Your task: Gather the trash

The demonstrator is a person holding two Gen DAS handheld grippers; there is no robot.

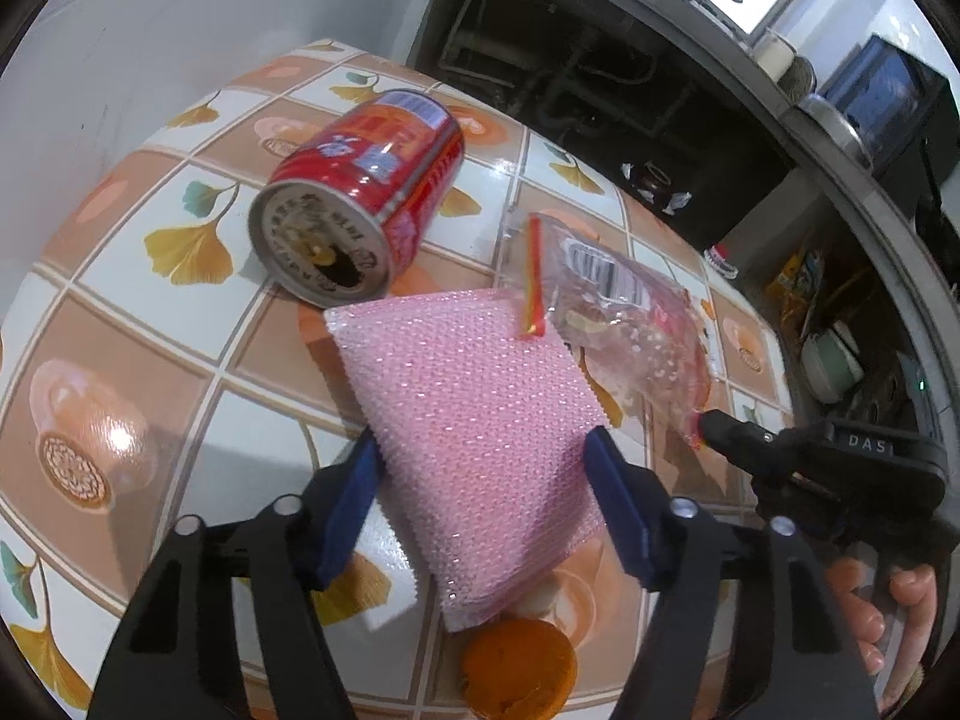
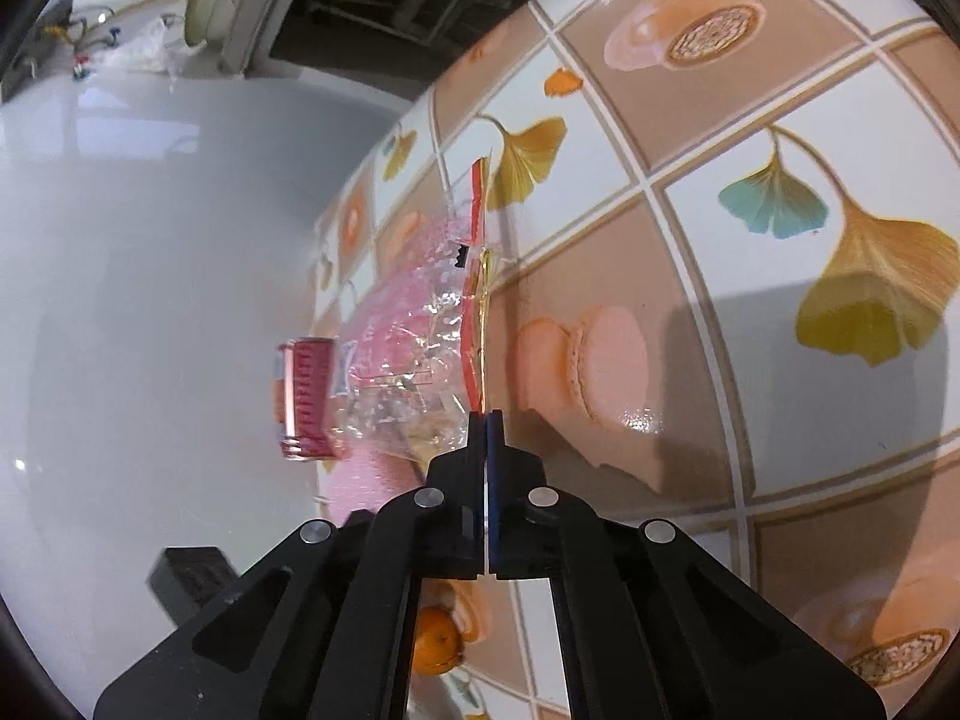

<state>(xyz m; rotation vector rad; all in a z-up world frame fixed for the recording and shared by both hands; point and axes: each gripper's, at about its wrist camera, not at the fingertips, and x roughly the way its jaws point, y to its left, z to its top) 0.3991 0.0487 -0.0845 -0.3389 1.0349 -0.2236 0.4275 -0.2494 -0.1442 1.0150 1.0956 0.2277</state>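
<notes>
A pink bubble-wrap pouch (image 1: 474, 414) lies on the tiled table between the two blue pads of my left gripper (image 1: 483, 450), whose jaws stand wide, one on each side of it. A clear plastic bag with a red strip (image 1: 624, 324) lies beside the pouch. My right gripper (image 1: 711, 423) is shut on the bag's corner; in the right wrist view its jaws (image 2: 486, 420) pinch the bag's edge (image 2: 414, 354). A red can (image 1: 360, 192) lies on its side further back; it also shows in the right wrist view (image 2: 303, 396).
An orange peel (image 1: 519, 669) lies under the left gripper; it also shows in the right wrist view (image 2: 438, 642). The tablecloth (image 1: 120, 360) has a ginkgo leaf pattern. A white wall (image 1: 150, 30) borders the table. Dark shelves with kitchenware (image 1: 840, 330) stand beyond the table edge.
</notes>
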